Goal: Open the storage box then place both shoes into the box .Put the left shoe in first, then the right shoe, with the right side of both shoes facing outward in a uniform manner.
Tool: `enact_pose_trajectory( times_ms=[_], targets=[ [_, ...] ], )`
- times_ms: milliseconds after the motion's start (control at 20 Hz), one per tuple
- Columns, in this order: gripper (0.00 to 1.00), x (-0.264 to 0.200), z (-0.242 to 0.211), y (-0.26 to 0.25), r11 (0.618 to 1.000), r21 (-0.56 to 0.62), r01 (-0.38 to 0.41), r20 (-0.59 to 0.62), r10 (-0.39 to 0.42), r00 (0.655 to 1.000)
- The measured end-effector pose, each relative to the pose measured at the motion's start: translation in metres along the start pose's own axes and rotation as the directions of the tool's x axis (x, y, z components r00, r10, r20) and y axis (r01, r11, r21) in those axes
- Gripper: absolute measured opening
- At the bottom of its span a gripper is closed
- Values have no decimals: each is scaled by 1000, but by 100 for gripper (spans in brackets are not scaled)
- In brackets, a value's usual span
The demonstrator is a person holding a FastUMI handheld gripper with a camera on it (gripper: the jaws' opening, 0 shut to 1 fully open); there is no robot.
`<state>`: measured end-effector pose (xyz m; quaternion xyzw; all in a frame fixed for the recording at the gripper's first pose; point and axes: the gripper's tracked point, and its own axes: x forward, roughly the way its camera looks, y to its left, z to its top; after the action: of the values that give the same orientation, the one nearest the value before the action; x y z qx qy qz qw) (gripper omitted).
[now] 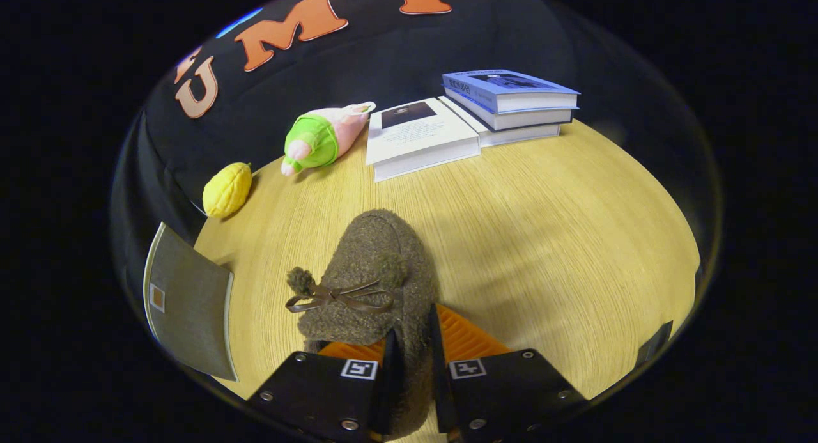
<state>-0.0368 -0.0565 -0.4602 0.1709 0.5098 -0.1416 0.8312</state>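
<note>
The tool (412, 360) has its 2 fingers drawn close together, pinching the heel edge of a fuzzy brown shoe (374, 270), with the fabric squeezed in the narrow gap between them. The shoe runs ahead of the fingers toward 12 o'clock, toe pointing away, a small bow and pompom (300, 280) on its upper. Whether it is lifted or resting on the wooden surface (543, 238) cannot be told.

At about 9 o'clock from the tool, at the surface's rim, stands a grey panel (188, 302), probably part of the storage box; its opening is not visible. Farther out, at 11 o'clock, lie a yellow lemon-like toy (227, 189) and a pink and green plush (323, 139); at 12 to 1 o'clock sit an open book (418, 139) and 2 stacked books (511, 101).

The step in hand looks like carrying 1 shoe to the box; which shoe it is cannot be told. The next move calls for swinging left toward the grey panel with the grip kept firm, turning the shoe so its right side faces outward.
</note>
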Motion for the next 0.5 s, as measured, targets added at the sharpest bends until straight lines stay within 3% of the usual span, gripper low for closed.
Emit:
enact_pose_trajectory(
  times_ms=[50,150,500],
  targets=[
    [15,0,0,-1,1000,2,3,0,-3,1000],
    [7,-4,-1,-1,1000,21,6,-9,-6,1000],
    [5,-42,17,34,999,28,-37,29,36,999]
  ],
)
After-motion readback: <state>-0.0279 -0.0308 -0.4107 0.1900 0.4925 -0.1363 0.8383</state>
